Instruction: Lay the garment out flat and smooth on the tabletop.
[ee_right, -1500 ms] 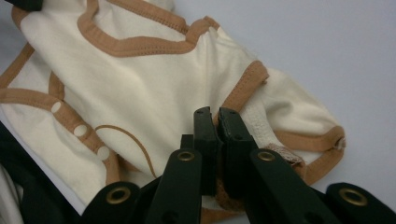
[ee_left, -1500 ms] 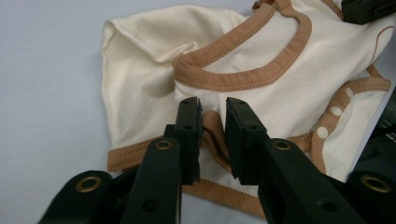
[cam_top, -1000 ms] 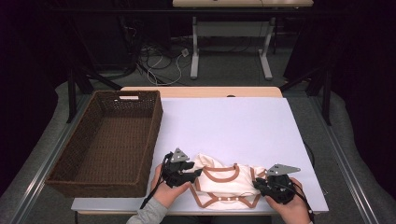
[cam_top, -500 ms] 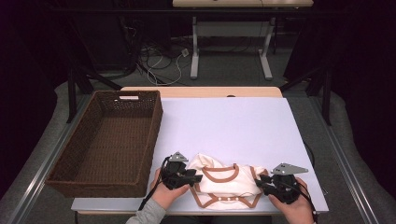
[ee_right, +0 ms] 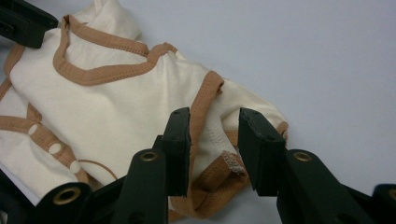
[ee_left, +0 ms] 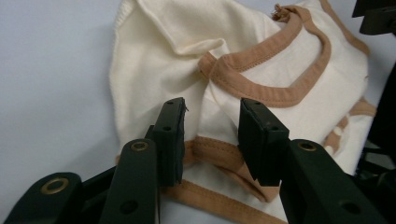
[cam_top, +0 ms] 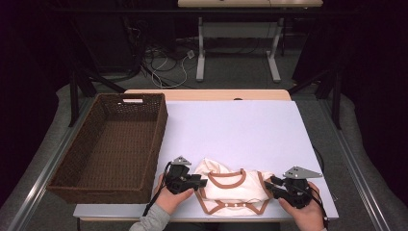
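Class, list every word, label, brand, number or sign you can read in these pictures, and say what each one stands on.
None: no readable text anywhere.
Cream baby bodysuit with tan trim: no print or tag showing.
Brown woven wicker basket: no label.
White table top: unmarked.
Black tools, left and right: no lettering.

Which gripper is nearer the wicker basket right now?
Left. The left gripper sits just beside the basket at its near right corner; the right gripper is beyond the bodysuit, far from it.
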